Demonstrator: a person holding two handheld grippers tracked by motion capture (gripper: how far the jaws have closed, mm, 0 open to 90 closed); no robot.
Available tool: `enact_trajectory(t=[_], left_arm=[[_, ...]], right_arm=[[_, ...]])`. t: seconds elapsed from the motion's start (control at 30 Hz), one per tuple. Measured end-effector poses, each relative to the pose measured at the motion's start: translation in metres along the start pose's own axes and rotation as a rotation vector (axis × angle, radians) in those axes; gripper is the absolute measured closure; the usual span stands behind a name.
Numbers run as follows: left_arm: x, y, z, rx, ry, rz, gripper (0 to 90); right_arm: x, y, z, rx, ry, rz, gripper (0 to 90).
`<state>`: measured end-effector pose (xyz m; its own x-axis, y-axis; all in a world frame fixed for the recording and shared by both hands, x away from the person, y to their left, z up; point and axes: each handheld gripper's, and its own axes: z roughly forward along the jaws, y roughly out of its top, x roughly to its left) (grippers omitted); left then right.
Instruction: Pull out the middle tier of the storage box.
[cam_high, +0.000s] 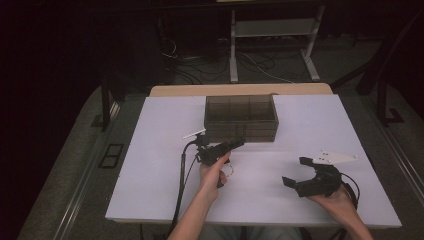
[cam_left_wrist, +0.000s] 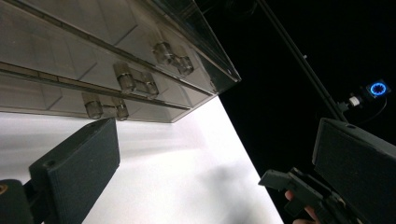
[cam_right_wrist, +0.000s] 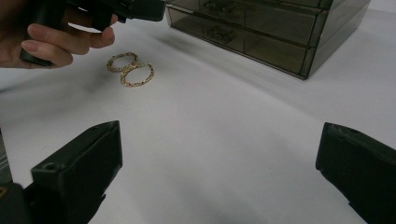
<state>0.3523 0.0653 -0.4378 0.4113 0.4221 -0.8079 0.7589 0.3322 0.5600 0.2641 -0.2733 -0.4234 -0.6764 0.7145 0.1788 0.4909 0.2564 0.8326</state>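
A smoky see-through drawer box (cam_high: 240, 118) stands at the middle back of the white table (cam_high: 150, 190). My left gripper (cam_high: 237, 143) is tilted on its side just in front of the box, open and empty. In the left gripper view its jaws stand wide apart (cam_left_wrist: 215, 172) and face the drawer handles (cam_left_wrist: 135, 84). Two gold hoop earrings (cam_right_wrist: 130, 70) lie on the table beside the left hand (cam_right_wrist: 51, 42), also visible as earrings (cam_high: 230, 170) from above. My right gripper (cam_high: 296, 171) rests open and empty at the front right, pointing toward the earrings (cam_right_wrist: 219, 172).
A white three-cornered plate (cam_high: 340, 157) tops the right gripper. Black cable (cam_high: 181, 185) trails from the left gripper over the table's front edge. Beyond the table are a desk frame (cam_high: 272, 30) and floor cables. Bare table lies between the grippers.
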Motion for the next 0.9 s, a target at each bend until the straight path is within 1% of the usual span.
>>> enact_trajectory(t=[0.13, 0.2, 0.33, 0.4, 0.5, 0.57, 0.73, 0.77, 0.9], left_arm=[[0.003, -0.001, 0.004, -0.002, -0.008, -0.033, 3.5], [0.005, -0.002, 0.007, -0.003, -0.016, -0.066, 4.4], [0.007, -0.003, 0.011, 0.004, -0.011, -0.077, 5.5], [0.008, -0.004, 0.014, 0.007, -0.013, -0.094, 6.7], [0.011, -0.005, 0.016, 0.013, -0.009, -0.099, 7.7], [0.012, -0.006, 0.017, 0.009, -0.003, -0.102, 11.1], [0.018, -0.006, 0.02, 0.01, 0.01, -0.117, 14.1], [0.019, -0.006, 0.021, 0.009, 0.012, -0.115, 14.5], [0.022, -0.007, 0.021, -0.001, 0.01, -0.137, 22.9]], right_arm=[[0.0, 0.0, 0.0, 0.003, 0.001, -0.005, 0.0], [0.001, 0.0, 0.001, 0.004, 0.002, -0.005, 0.0], [0.001, 0.0, 0.001, 0.005, 0.002, -0.008, 0.0], [0.001, 0.0, 0.001, 0.005, 0.003, -0.008, 0.0], [0.001, 0.0, 0.001, 0.006, 0.005, -0.007, 0.0], [0.001, 0.0, 0.001, 0.008, 0.006, -0.007, 0.0], [0.002, 0.0, 0.002, 0.016, 0.007, -0.012, 0.0], [0.002, 0.0, 0.002, 0.017, 0.007, -0.013, 0.0], [0.003, 0.0, 0.003, 0.02, 0.008, -0.018, 0.0]])
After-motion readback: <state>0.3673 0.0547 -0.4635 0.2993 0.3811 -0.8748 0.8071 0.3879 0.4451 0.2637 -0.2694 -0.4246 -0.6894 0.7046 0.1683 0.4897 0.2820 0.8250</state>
